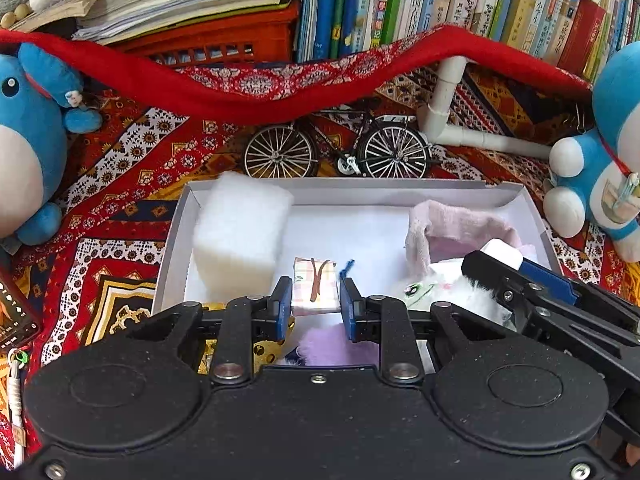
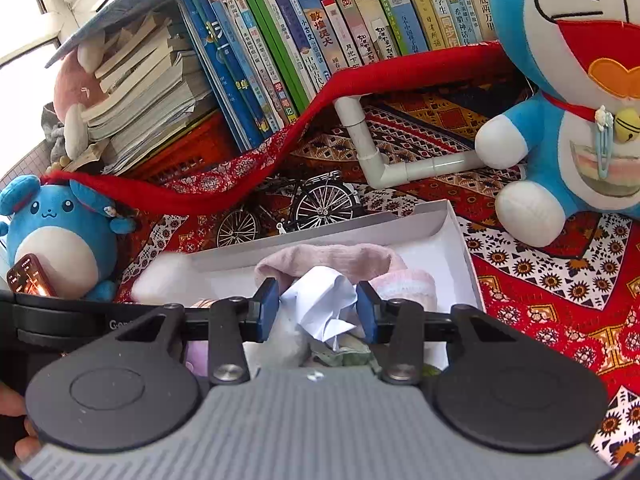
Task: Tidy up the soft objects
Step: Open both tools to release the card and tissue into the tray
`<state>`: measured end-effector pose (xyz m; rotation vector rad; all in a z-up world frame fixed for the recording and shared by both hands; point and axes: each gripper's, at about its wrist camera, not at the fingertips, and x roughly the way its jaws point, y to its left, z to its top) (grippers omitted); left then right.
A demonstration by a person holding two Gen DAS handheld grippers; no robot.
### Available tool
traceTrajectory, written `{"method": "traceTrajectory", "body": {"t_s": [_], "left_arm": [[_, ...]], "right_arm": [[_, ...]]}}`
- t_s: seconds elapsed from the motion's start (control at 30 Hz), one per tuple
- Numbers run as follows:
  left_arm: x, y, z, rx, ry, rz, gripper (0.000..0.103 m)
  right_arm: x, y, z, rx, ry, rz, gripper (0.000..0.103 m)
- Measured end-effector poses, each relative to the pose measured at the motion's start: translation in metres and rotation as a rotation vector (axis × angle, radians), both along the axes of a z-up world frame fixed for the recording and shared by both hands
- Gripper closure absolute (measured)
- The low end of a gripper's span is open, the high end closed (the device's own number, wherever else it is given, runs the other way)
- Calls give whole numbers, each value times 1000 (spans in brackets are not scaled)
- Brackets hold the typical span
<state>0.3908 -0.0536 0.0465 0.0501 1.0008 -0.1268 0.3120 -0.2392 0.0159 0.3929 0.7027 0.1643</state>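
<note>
A white shallow box lies on the patterned cloth. In it are a white sponge block, a pink towel, a white furry plush and a purple fluffy thing. My left gripper is shut on a small plaid packet over the box's near side. My right gripper is shut on a crumpled white cloth above the pink towel in the box. The right gripper's body shows in the left wrist view.
A model bicycle stands just behind the box. A white pipe frame holds a red scarf. Blue plush toys sit left and right. Books line the back. A phone lies left.
</note>
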Motion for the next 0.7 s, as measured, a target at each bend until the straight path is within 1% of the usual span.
{"method": "traceTrajectory", "body": {"t_s": [0.17,0.33,0.6,0.7], "left_arm": [[2,3,-4,-9,11,4,79],[2,4,-4,-13,12,5,78],[-5,3,4,-32,1,5,66],[-9,5,9,-39,-7,4,64]], "right_arm": [[0,-2,-2,17,9,-3,56],[-2,-1,2,17,4,0,54],[-9,1,10,-1,-18,0,53],[-12,1,13,-4,-25,-4,48]]}}
